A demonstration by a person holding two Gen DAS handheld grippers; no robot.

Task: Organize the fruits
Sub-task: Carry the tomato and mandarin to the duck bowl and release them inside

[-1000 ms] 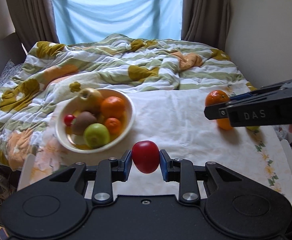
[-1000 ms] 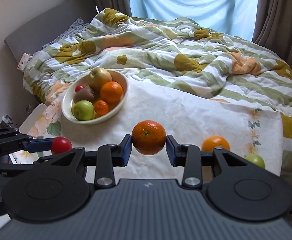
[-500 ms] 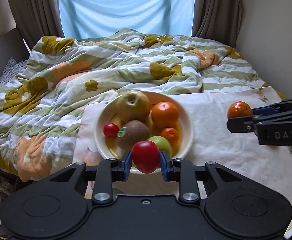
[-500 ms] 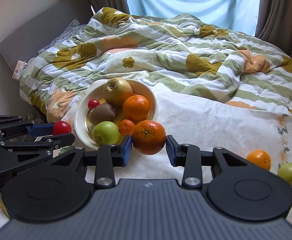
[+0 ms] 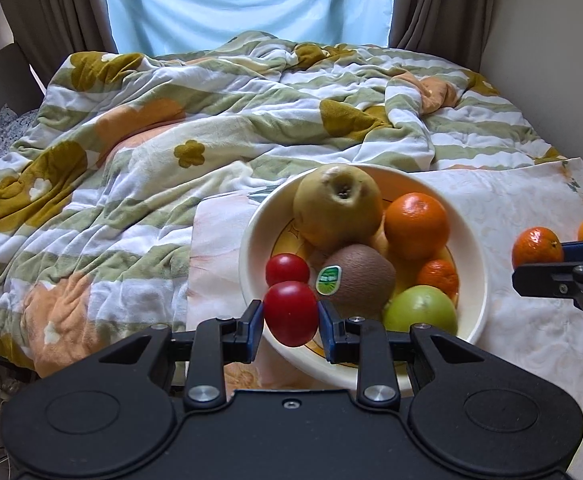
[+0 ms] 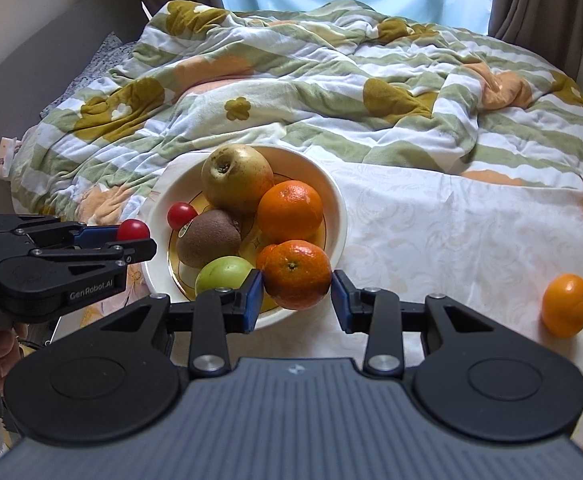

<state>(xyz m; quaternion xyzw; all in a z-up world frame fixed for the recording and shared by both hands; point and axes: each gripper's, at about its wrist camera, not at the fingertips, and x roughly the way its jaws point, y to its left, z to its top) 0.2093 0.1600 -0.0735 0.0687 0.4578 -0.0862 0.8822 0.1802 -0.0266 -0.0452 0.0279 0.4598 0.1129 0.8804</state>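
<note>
The left hand-held gripper (image 5: pixel 291 314) pinches a small glossy red tomato (image 5: pixel 290 312) over the near-left rim of the round cream ceramic bowl (image 5: pixel 476 264). The right hand-held gripper (image 6: pixel 296 292) pinches a dimpled orange mandarin (image 6: pixel 297 274) above the bowl's near rim. Best to lower each fruit into a gap between the piled fruits before releasing, so nothing rolls off onto the bed.

Bed (image 6: pixel 491 240) carries rumpled quilt (image 6: pixel 331 92), bowl (image 6: pixel 337 208), apparently loose orange (image 6: pixel 566 311).
</note>
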